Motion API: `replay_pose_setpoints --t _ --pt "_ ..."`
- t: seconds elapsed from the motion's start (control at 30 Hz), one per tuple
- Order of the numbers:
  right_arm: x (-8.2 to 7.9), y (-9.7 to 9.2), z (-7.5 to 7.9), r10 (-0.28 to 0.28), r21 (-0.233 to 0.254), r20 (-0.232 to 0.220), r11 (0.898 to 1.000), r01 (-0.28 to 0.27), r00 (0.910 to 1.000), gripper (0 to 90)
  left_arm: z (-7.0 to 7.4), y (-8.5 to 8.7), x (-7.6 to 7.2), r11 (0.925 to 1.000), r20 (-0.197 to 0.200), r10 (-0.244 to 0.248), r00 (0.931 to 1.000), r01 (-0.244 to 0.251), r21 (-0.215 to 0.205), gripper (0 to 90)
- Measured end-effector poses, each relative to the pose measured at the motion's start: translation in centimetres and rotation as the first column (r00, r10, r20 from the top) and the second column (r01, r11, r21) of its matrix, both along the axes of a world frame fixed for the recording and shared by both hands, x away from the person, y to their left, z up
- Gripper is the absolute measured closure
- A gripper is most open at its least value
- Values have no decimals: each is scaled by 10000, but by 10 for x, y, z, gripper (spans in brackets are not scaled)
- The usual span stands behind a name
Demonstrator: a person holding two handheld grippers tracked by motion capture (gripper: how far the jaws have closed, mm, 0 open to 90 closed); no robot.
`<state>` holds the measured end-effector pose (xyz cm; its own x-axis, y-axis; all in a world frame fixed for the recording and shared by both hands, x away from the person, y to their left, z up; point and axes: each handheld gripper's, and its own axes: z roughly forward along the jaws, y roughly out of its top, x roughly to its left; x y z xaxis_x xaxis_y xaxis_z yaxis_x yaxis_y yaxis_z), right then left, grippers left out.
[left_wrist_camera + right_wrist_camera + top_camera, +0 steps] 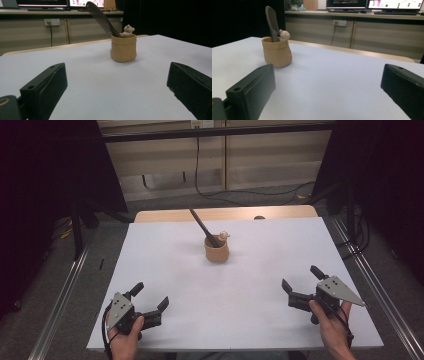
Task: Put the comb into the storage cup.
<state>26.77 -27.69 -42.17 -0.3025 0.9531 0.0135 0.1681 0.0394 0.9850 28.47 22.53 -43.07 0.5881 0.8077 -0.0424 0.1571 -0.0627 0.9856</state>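
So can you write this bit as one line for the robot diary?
left gripper: open, near table edge | right gripper: open, near edge | comb: leaning in tan cup | untouched

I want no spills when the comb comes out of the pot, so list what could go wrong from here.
1. The comb leans far out of the small tan pot; a sideways pull could tip the pot.
2. The little bear figure sits at the rim beside the comb and might get knocked out.
3. Both the left gripper and the right gripper are open and well short of the pot, so nothing steadies it.
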Motion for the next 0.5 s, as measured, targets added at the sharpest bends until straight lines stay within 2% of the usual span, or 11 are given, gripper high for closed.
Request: replay_pose_setpoints --t 0.33,0.47,0.5 --pt "-15 -11 -4 -550 110 -90 9984 551 9984 0 -1 -1 -3 9999 -7 76 10000 -76 147 31" --pt "-18 -15 -6 -596 153 -216 9981 599 9980 0 -1 -1 -3 9996 5 178 9998 -178 209 33" --pt "-22 -18 -5 -592 233 -214 9979 597 9980 0 -1 -1 -3 9996 -99 207 9997 -205 171 35"
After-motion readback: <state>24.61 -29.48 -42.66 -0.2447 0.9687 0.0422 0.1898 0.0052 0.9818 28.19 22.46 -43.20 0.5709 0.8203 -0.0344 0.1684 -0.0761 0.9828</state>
